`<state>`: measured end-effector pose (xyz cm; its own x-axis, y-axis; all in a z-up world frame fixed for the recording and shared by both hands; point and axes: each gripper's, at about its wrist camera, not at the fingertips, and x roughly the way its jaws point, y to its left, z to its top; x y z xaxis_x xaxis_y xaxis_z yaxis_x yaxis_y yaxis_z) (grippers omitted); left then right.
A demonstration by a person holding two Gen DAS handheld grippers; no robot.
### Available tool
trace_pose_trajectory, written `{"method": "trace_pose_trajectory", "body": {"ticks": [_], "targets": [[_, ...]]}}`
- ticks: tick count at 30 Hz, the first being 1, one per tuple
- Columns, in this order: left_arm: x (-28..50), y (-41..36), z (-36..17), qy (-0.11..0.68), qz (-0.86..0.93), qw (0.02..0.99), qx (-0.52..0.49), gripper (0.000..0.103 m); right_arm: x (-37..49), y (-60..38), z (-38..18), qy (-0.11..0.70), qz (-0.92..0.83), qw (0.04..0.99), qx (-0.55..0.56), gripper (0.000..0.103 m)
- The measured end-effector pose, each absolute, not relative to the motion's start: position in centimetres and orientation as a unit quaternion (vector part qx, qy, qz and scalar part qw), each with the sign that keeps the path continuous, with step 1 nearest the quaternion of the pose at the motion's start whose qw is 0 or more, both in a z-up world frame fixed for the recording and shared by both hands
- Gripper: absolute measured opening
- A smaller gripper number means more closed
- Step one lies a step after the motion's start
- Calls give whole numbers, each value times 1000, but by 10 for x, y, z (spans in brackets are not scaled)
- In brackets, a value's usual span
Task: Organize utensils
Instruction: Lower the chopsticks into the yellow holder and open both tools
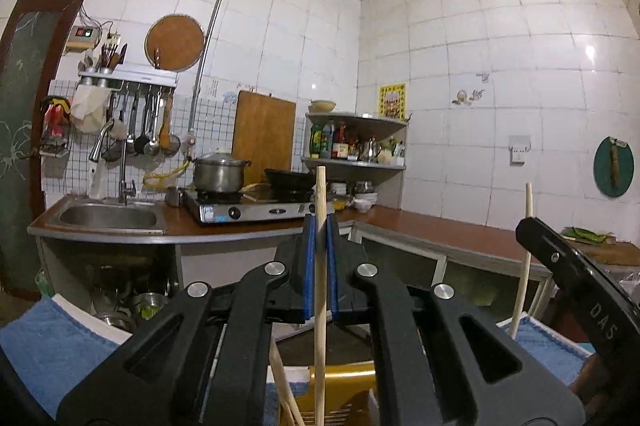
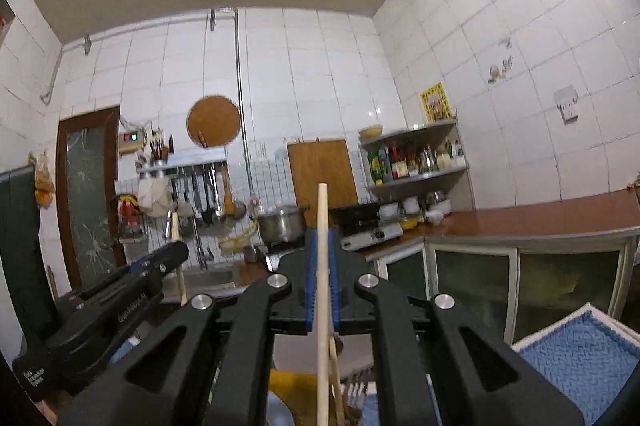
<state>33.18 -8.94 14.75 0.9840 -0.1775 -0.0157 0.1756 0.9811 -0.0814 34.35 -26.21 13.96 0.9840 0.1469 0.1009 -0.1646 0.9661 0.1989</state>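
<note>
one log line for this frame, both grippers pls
left gripper: shut on chopstick | right gripper: shut on chopstick | both sticks upright | yellow holder below | sink ahead

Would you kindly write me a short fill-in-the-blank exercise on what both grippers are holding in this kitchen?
1. The left gripper is shut on a wooden ____.
2. The right gripper grips a chopstick standing nearly ____.
3. The steel pot sits on the ____.
4. The gripper pads are coloured ____.

Missing words: chopstick; upright; stove; blue.
</note>
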Motion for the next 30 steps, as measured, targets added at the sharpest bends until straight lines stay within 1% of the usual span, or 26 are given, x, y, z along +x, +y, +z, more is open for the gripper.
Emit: {"method": "trace_pose_trajectory", "body": {"ticks": [5,9,12,15,18,21,26,29,30], "targets": [[335,-87,136,27,-93,995,-38,4,348,-267,129,-30,75,991,111,6],[325,-74,156,6,-99,993,-62,4,334,-276,153,-73,80,985,135,6],[322,-75,167,-11,-98,993,-62,4,332,-271,169,-99,85,982,133,6],[326,-82,167,-21,-94,994,-48,4,338,-263,170,-109,81,984,119,6],[333,-87,156,-16,-91,995,-39,4,348,-259,159,-106,83,985,108,6],[341,-91,141,-3,-88,996,-31,4,358,-253,139,-87,79,989,87,6],[343,-89,117,26,-88,996,-10,4,367,-254,105,-25,85,994,71,6],[341,-85,104,58,-86,995,-7,4,365,-256,92,22,78,994,67,6],[340,-82,100,74,-82,994,-7,5,365,-257,88,49,74,994,65,6]]}}
